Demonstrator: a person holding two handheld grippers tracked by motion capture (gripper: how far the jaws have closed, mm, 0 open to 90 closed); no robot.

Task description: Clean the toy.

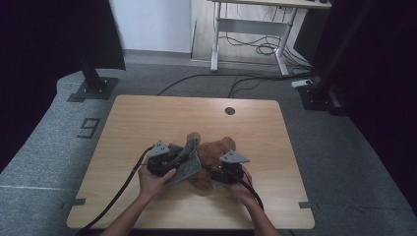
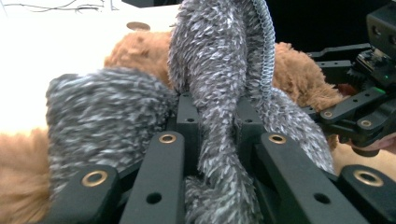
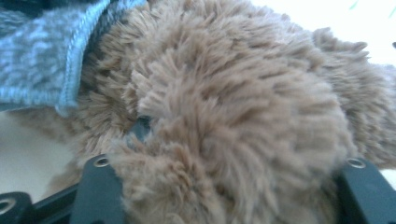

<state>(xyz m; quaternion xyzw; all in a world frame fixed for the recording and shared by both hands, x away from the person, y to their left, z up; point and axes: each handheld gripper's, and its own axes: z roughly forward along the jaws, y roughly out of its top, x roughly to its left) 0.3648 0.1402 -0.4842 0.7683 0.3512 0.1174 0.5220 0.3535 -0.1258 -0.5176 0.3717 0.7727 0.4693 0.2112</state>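
Fleece of the grey garment [image 2: 219,140], soft and light, is being pinched by the left gripper [image 2: 217,116]. Plush on the teddy bear [image 3: 243,116], squashy, is being squeezed by the right gripper [image 3: 229,186]; a thick fold is judged best gripped.

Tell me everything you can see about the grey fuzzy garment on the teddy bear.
The grey garment is mottled grey-and-white fleece, soft and shaggy, with a stitched edge. It lies bunched and partly lifted against the brown teddy bear near the middle of the wooden table. One fold stands upright, pinched between the jaws of the left gripper. A corner of it drapes over the bear's fur in the right gripper view.
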